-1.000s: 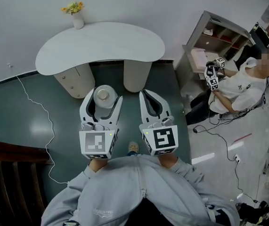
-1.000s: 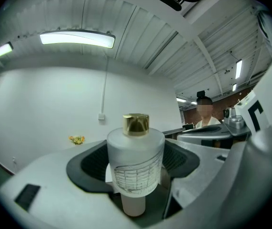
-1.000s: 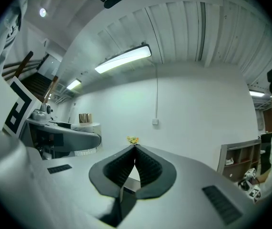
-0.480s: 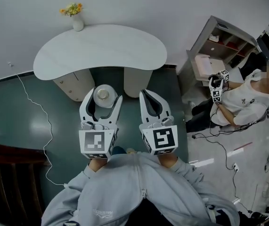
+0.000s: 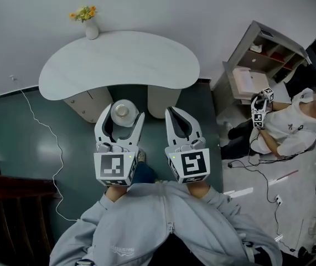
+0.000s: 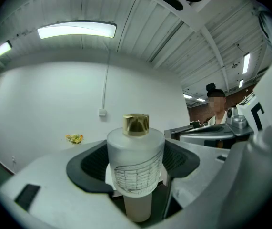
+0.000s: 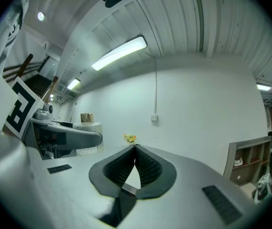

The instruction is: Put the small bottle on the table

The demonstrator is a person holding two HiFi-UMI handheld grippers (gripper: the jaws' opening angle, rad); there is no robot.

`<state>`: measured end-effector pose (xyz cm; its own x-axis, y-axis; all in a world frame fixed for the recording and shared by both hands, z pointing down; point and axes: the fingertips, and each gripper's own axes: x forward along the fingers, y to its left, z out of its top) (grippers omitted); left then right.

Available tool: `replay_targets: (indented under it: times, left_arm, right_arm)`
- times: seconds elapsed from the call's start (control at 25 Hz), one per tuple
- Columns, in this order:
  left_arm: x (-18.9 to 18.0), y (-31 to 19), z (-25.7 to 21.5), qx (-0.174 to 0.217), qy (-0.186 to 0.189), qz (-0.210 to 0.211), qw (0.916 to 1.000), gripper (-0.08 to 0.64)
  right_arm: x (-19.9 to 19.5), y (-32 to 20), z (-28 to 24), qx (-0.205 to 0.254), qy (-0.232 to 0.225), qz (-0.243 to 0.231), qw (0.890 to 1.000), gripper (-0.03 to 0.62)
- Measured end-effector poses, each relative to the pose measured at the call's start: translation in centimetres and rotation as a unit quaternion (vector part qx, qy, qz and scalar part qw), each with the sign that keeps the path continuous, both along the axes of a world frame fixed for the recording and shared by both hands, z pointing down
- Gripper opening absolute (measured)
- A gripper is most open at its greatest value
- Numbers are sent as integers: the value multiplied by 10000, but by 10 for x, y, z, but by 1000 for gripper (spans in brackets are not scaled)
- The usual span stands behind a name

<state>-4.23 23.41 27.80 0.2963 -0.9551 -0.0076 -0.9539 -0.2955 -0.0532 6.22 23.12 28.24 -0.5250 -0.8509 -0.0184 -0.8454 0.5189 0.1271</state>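
A small frosted white bottle with a gold cap is held upright between the jaws of my left gripper, just short of the white kidney-shaped table. In the left gripper view the bottle fills the middle, pinched by the dark pads on both sides. My right gripper hangs beside it to the right, jaws shut tip to tip on nothing; in its own view the right gripper points at the far wall, and the bottle's gold cap shows at the left.
A white vase of orange flowers stands at the table's back left edge. A white cable trails over the green floor at left. A seated person with another gripper and a grey shelf unit are at right.
The table has shifted slightly in the head view as the person steps forward; a foot now shows below the grippers. Both grippers keep their pose and the bottle stays held.
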Motion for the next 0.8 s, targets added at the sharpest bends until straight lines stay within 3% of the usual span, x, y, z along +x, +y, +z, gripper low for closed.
replay_targets:
  times: [0.48,0.8]
  left_arm:
    - [-21,-101,0,82,-70,163,9998,331]
    - [-35,-179,1,16,-97,485,9988,331]
  right_arm:
    - [-24,-101,3,71,23,116,9999,26]
    - [-45,-176,0,150,73,296,9994,26]
